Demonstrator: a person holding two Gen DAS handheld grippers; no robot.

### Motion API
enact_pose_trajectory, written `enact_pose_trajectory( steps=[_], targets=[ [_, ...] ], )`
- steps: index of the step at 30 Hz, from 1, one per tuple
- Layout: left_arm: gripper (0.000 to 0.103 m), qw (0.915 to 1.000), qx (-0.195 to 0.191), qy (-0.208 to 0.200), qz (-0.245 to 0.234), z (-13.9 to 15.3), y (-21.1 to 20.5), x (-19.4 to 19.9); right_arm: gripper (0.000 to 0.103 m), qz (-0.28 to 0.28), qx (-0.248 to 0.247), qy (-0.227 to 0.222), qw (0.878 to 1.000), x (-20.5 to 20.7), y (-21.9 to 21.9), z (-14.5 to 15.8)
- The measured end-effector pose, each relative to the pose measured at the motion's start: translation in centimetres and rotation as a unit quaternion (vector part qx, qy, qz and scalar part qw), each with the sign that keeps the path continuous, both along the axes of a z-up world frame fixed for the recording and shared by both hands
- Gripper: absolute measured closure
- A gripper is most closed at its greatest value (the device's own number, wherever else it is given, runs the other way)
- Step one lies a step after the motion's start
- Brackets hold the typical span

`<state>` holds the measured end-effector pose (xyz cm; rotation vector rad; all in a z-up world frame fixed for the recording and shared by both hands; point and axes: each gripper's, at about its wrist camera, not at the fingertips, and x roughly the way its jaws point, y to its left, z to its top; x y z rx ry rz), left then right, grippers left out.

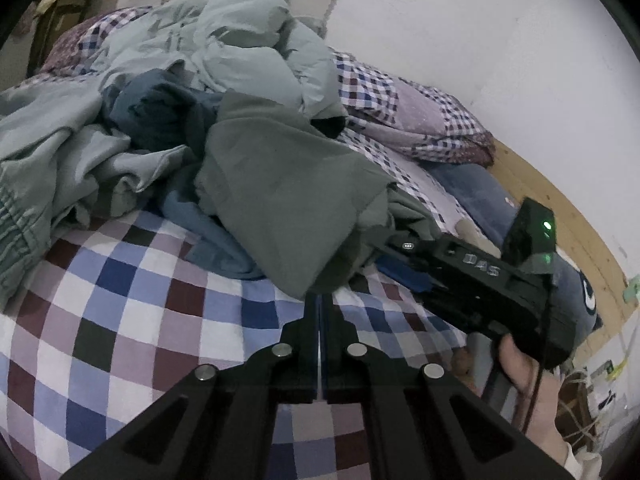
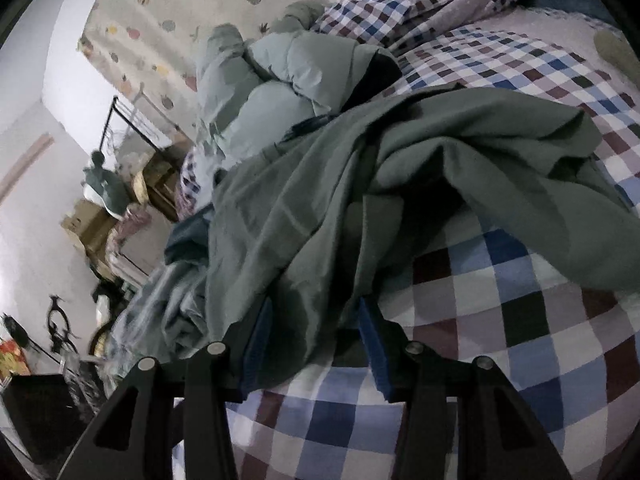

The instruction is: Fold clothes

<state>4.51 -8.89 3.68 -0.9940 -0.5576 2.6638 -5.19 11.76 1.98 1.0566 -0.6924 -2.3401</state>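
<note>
A grey-green garment (image 1: 280,184) lies crumpled on the checked bedsheet (image 1: 140,300), on top of a pile of clothes. My left gripper (image 1: 319,300) is shut, its tips hidden under the garment's near hem, which it pinches. My right gripper (image 1: 378,256), held by a hand (image 1: 516,368), reaches into the garment's right side. In the right wrist view the same garment (image 2: 360,180) drapes between the blue pads (image 2: 374,344) of my right gripper (image 2: 312,320), which stands open around a fold of it.
Behind the garment lie a pale green padded jacket (image 1: 248,40), a dark blue garment (image 1: 160,112), a light blue one (image 1: 208,236) and a pale green one (image 1: 48,152). A checked pillow (image 1: 420,120), a blue cushion (image 1: 480,192) and the wooden bed frame (image 1: 560,208) border the white wall.
</note>
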Motion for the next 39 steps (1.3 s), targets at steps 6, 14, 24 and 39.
enact_pose_trajectory(
  steps=[6,14,24,39],
  targets=[
    [0.103,0.9998,-0.015,0.008,-0.011,0.5,0.4,0.3,0.081,0.015,0.014,0.012,1.0,0.2,-0.8,0.2],
    [0.099,0.9991,-0.023,0.02,-0.03,0.9,0.9,0.4,0.1,0.038,0.017,0.036,0.998,0.8,-1.4,0.8],
    [0.049,0.9908,-0.082,0.083,-0.069,2.4,4.4,1.8,0.1,0.083,-0.024,0.052,0.995,2.1,-1.4,2.4],
    [0.049,0.9333,-0.301,0.191,-0.04,2.8,9.6,3.5,0.1,0.179,-0.016,0.097,0.979,4.6,-0.9,5.7]
  ],
)
